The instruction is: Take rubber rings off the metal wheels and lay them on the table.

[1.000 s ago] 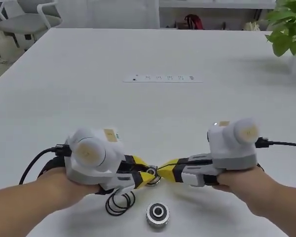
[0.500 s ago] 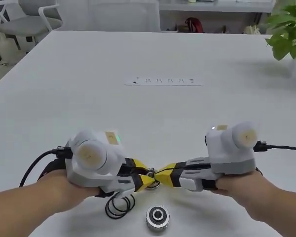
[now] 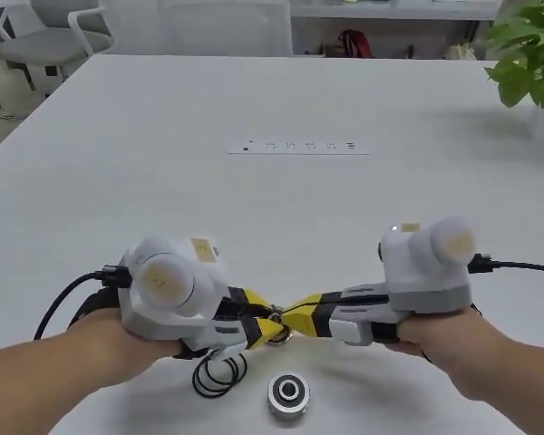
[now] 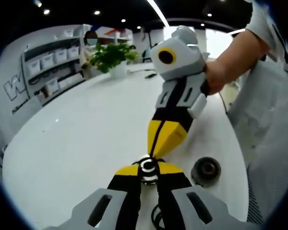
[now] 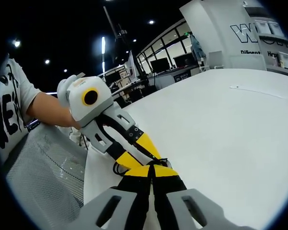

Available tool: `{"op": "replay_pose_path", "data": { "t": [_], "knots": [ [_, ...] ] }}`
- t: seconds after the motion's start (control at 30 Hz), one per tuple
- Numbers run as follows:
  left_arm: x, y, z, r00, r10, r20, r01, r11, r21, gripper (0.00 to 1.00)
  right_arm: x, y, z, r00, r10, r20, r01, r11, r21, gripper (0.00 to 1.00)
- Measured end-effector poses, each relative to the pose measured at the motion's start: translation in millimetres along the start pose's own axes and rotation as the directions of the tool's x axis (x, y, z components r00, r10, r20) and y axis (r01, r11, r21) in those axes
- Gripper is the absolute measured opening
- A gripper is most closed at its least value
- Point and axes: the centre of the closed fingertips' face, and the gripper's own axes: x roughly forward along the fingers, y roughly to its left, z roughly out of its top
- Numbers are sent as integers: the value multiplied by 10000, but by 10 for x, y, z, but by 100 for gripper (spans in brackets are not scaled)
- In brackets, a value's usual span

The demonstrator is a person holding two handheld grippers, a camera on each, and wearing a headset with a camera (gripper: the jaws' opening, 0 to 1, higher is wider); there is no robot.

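1. The left gripper (image 4: pixel 149 168) is seen pressed shut on a small metal wheel (image 4: pixel 148 165), which is held just above the table (image 3: pixel 281 208).
2. The right gripper (image 5: pixel 152 168) is brought tip to tip against it, its jaws pressed together at the wheel's edge. Whether a rubber ring is caught between them cannot be made out.
3. The wheel is judged stiff, fairly heavy for its bulk and smooth, so it is best clamped across its flat faces. A ring is expected to be light, soft and stretchy, so it is best nipped at its outer edge and peeled sideways.
4. A few loose black rings (image 3: pixel 219 372) are laid on the table just below the left gripper.
5. A second wheel (image 3: pixel 289 395) is set flat near both tips, on the side nearer the person.
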Motion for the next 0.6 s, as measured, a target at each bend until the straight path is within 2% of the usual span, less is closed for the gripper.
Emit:
{"op": "replay_pose_path", "data": {
  "t": [0.17, 0.4, 0.6],
  "knots": [
    [1, 1, -2, 10000, -9, 6, 9, 10000, 57, 12, -26, -11, 30, 9998, 24, 219, -31, 9994, 348, 0],
    [4, 8, -5, 10000, -15, -10, 15, 9999, -150, 12, -33, -82, -5, 9997, -251, 74, 248, 9989, 405, 0],
    [3, 10, -7, 10000, -71, 44, 71, 10000, -57, 13, -45, -101, -22, 9995, -325, -8, 325, 9984, 470, 0]
  ]
}}
